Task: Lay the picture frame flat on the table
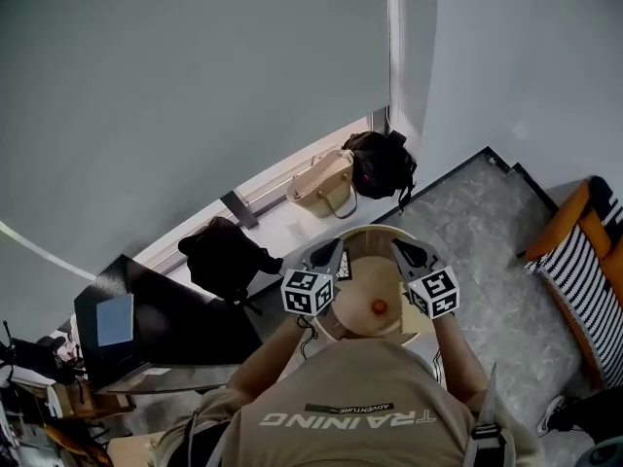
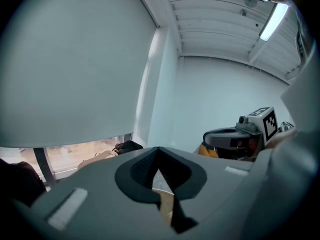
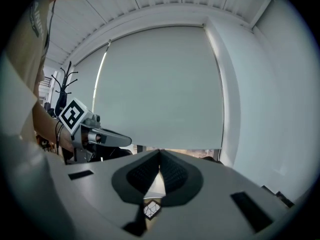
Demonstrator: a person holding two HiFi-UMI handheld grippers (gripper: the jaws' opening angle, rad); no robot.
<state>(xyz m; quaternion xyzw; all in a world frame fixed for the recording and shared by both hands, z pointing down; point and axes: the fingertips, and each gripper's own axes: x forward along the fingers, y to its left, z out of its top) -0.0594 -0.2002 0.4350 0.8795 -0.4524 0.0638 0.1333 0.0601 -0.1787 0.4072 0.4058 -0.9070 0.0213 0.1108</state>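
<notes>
No picture frame shows in any view. In the head view both grippers are held up side by side over a round light-wood table, jaws pointing away from me. My left gripper is shut, and its own view shows the dark pads meeting at the tip with nothing between them. My right gripper is shut and empty as well. Each gripper sees the other beside it: the right gripper and the left gripper. A small reddish spot lies on the tabletop.
By the window wall on the floor sit a beige handbag, a black bag and a black backpack. A dark desk stands at the left. An orange chair with a striped cushion is at the right.
</notes>
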